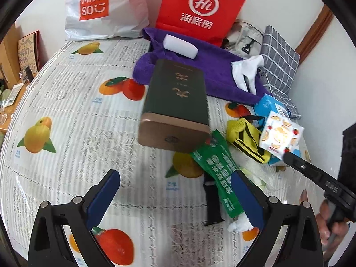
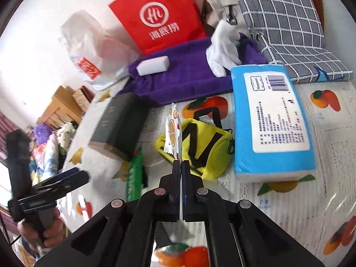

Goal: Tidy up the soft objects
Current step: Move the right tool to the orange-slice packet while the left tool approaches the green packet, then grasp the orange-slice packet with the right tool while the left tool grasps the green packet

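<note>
A small flat packet printed with orange slices and strawberries sits at the centre of the right wrist view, pinched by its lower edge in the right gripper, whose jaws are pressed together on it. The packet stands edge-on, its long axis running straight up and away from the fingertips, lifted clear of the yellow pouch lying just behind it. In the left wrist view the same packet appears at the right edge of the frame, above the pouch. The left gripper hangs low in that view, jaws spread wide and empty, over a green sachet with Chinese writing; it is the farther tool. Right of the pouch lies a blue tissue pack with a white barcode label. Left of centre a dark green box with gold characters lies on the fruit-printed tablecloth. Behind, a purple towel carries a white block and white glove. At the top stand a red bag marked "Hi" with Chinese characters, and a white bag reading MINISO.
</note>
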A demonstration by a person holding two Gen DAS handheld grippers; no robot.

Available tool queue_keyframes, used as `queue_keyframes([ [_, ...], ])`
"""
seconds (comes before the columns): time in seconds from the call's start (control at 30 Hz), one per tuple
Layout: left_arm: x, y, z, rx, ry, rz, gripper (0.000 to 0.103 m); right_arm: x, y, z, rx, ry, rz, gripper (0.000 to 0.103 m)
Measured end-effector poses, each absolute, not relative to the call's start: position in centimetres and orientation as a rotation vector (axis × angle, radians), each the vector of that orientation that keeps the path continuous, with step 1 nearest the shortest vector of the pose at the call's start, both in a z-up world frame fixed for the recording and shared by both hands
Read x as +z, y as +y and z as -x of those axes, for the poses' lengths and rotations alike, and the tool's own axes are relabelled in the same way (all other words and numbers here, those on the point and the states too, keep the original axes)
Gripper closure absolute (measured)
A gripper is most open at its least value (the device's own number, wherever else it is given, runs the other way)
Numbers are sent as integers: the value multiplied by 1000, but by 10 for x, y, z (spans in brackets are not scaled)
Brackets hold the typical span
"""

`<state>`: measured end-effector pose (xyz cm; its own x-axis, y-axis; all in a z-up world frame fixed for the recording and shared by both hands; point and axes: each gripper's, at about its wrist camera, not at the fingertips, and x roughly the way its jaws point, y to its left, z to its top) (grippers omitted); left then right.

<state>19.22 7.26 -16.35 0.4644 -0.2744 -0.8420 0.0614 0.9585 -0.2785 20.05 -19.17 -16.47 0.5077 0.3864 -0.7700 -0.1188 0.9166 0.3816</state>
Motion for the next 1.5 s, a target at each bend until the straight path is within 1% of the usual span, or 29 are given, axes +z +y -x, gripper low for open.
queue_keyframes([
  [0.17, -169, 52, -188, -240, 1087, 228, 3, -150, -210, -172, 356, 985, -315, 102],
  [0.33, -180, 34, -194, -259, 1115, 294, 3, -153, -231, -139, 397, 1036, -292, 102],
  [0.57, -197, 19, -210, -246, 1160, 359, 3, -192, -264, -127, 377, 1165, -234, 102],
  [0.67, -203, 16, -216, -240, 1169, 381, 4, -208, -278, -132, 352, 1204, -216, 98],
  [0.73, -207, 13, -219, -237, 1172, 388, 13, -213, -283, -135, 319, 1215, -168, 97],
  [0.77, -207, 12, -220, -232, 1171, 387, 17, -214, -284, -136, 293, 1213, -132, 97],
  [0.83, -207, 9, -221, -222, 1162, 376, 28, -216, -287, -138, 285, 1214, -115, 86],
  [0.87, -207, 7, -222, -230, 1164, 373, 33, -216, -289, -138, 284, 1209, -119, 73],
  [0.9, -208, 6, -223, -237, 1169, 373, 45, -214, -290, -137, 278, 1197, -118, 58],
  [0.93, -208, 6, -223, -239, 1175, 378, 55, -213, -291, -136, 269, 1184, -109, 52],
  [0.97, -208, 7, -222, -241, 1178, 381, 58, -210, -291, -133, 249, 1162, -91, 44],
  [1.0, -207, 7, -221, -246, 1177, 379, 63, -207, -292, -131, 237, 1148, -81, 41],
  [1.03, -206, 7, -219, -251, 1175, 372, 65, -206, -293, -129, 232, 1138, -76, 40],
  [1.1, -201, 8, -214, -259, 1166, 365, 65, -205, -293, -128, 231, 1122, -80, 33],
  [1.13, -198, 9, -211, -263, 1160, 359, 65, -205, -293, -129, 227, 1115, -87, 31],
  [1.3, -184, 17, -195, -256, 1135, 331, 66, -218, -281, -138, 180, 1116, -99, 30],
  [1.5, -172, 35, -183, -187, 1118, 272, 66, -220, -274, -146, 160, 1064, -164, 29],
])
